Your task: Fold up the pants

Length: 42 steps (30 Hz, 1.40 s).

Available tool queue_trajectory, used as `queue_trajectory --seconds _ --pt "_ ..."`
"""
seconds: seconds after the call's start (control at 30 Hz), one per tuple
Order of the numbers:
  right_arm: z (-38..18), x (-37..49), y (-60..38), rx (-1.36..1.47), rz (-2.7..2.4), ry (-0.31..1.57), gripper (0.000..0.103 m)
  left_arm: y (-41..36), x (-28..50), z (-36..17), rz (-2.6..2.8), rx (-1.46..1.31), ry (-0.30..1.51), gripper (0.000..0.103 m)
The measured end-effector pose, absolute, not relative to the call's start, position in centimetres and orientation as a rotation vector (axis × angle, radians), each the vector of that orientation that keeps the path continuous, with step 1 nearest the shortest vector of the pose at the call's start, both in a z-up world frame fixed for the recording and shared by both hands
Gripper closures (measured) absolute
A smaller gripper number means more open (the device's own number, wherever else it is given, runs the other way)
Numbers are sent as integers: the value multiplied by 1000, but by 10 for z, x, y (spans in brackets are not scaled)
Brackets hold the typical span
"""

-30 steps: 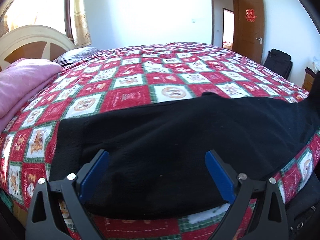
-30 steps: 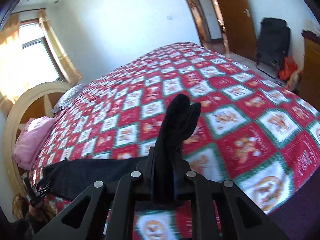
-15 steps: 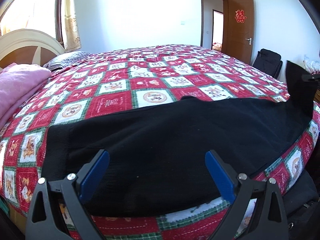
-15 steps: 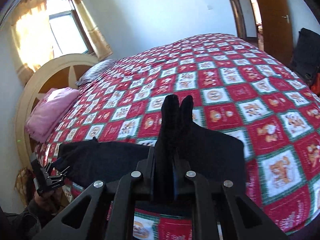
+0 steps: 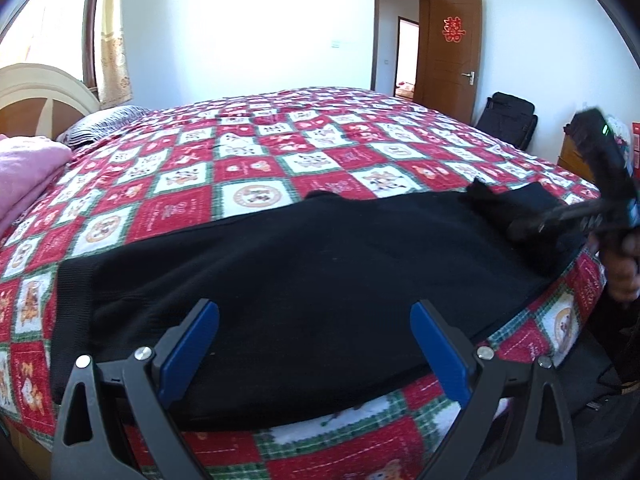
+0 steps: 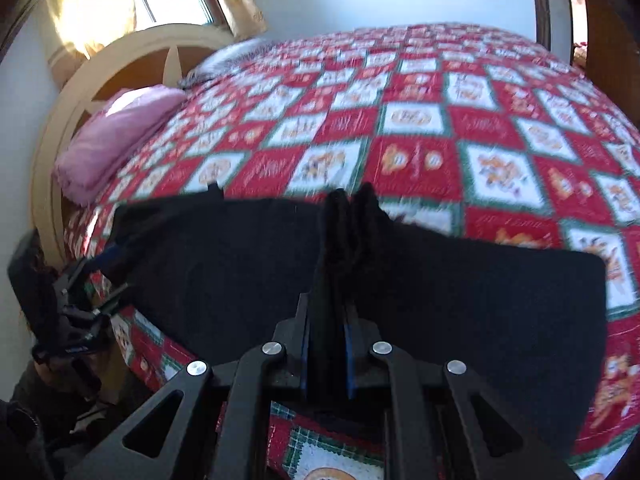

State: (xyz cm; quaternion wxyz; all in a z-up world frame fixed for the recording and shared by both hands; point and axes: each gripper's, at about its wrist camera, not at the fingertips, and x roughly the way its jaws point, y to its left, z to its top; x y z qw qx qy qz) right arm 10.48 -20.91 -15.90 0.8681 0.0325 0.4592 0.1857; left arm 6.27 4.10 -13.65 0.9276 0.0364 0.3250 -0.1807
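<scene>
Black pants (image 5: 304, 280) lie along the near edge of the bed, waistband at the left, and they also show in the right wrist view (image 6: 224, 264). My left gripper (image 5: 314, 348) is open and empty, its blue pads just above the pants near the waist end. My right gripper (image 6: 326, 344) is shut on the leg end of the pants, and a bunch of black cloth sticks up between its fingers. The right gripper also shows at the right of the left wrist view (image 5: 560, 216), over the folded-back leg end.
The bed has a red, white and green checked quilt (image 5: 256, 168). A pink blanket (image 6: 116, 140) and a wooden headboard (image 6: 120, 60) are at the head end. A brown door (image 5: 456, 48) and a black bag (image 5: 508, 120) stand beyond the bed's foot.
My right gripper has carried the leg end of the pants left over the rest of the pants, toward the waist. My left gripper has stayed open above the waist end.
</scene>
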Motion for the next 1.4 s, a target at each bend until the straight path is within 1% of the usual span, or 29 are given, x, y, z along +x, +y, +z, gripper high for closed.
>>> queue_trajectory --seconds 0.07,0.13,0.17,0.2,0.37,0.43,0.47,0.5,0.53,0.6,0.63,0.67,0.77,0.8,0.83,0.87,0.9,1.23,1.4 --pt "-169 104 -205 44 415 995 87 36 64 -136 -390 67 672 4" --pt "-168 101 -209 74 455 1012 72 28 66 -133 -413 56 673 4" --pt "-163 96 -213 94 486 1012 54 23 67 -132 -426 50 672 4" --pt "-159 91 -217 100 497 999 47 17 69 -130 -440 44 671 4" --pt "-136 72 -255 117 405 927 47 -25 79 -125 -551 23 688 5" --pt "-133 71 -282 154 340 907 47 -49 84 -123 -615 21 711 10" --pt "-132 70 -291 160 312 898 47 -57 86 -123 -640 18 722 16" --pt "-132 69 -303 168 265 883 47 -71 90 -125 -677 16 748 20" --pt "-132 68 -313 179 230 871 47 -82 95 -128 -698 21 774 21" --pt "-135 67 -333 219 177 856 47 -100 101 -133 -726 25 812 32" --pt "-136 68 -340 241 167 849 47 -112 105 -138 -743 28 843 34" --pt "-137 68 -345 255 162 843 47 -117 109 -142 -742 26 865 38" --pt "-139 71 -348 244 139 817 47 -132 111 -144 -731 23 869 39" --pt "-139 70 -349 239 134 809 47 -134 111 -143 -727 28 868 43" --pt "-139 70 -349 231 133 801 47 -136 112 -142 -722 30 865 51" --pt "-140 70 -348 225 135 796 47 -136 113 -141 -720 32 864 74" --pt "-140 69 -348 218 137 789 47 -135 113 -141 -720 35 868 90" --pt "-129 59 -342 202 120 707 47 -101 105 -116 -718 -59 810 90" --pt "-127 55 -326 146 151 688 47 -87 112 -129 -670 -77 842 90"
